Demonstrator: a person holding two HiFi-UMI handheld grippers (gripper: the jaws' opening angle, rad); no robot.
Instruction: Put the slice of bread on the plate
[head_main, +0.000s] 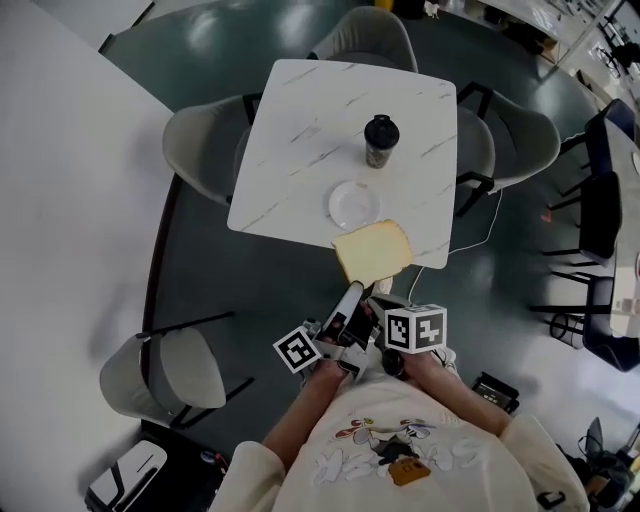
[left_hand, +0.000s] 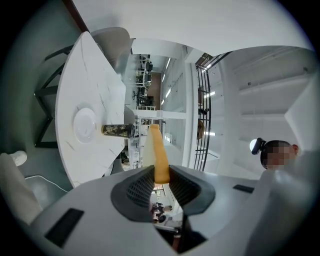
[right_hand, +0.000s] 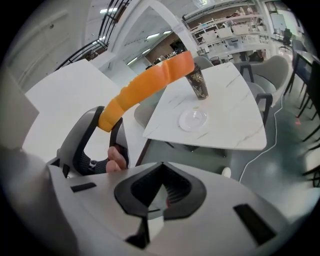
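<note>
Bread slice: the bread slice (head_main: 372, 250) was in the air, broad face up, pinched by its near edge and reaching away from the person toward the table.
Bread's long axis: it ran from the jaws outward toward the plate, with a slight bend along its length in the right gripper view.
Plate: the plate (head_main: 354, 204) stood empty on the table (head_main: 300, 120), near its close edge, straight beyond the slice's free end.
Bread to plate: from the head view the slice's far edge looked to sit just short of the plate's near rim, but the slice appeared to be above table height, not touching the table or the plate.
Cup: a dark cup (head_main: 380, 140) stood just beyond the plate, apart from it.
Left gripper: the left gripper (left_hand: 161, 172) had its jaws clamped on the slice's edge.
Right gripper: the right gripper (right_hand: 162, 163) had its jaw tips pressed together on nothing, beside the left one.
Nearer hand: the left, which carried the bread.
Coming move: probably onward toward the plate, then down.
</note>
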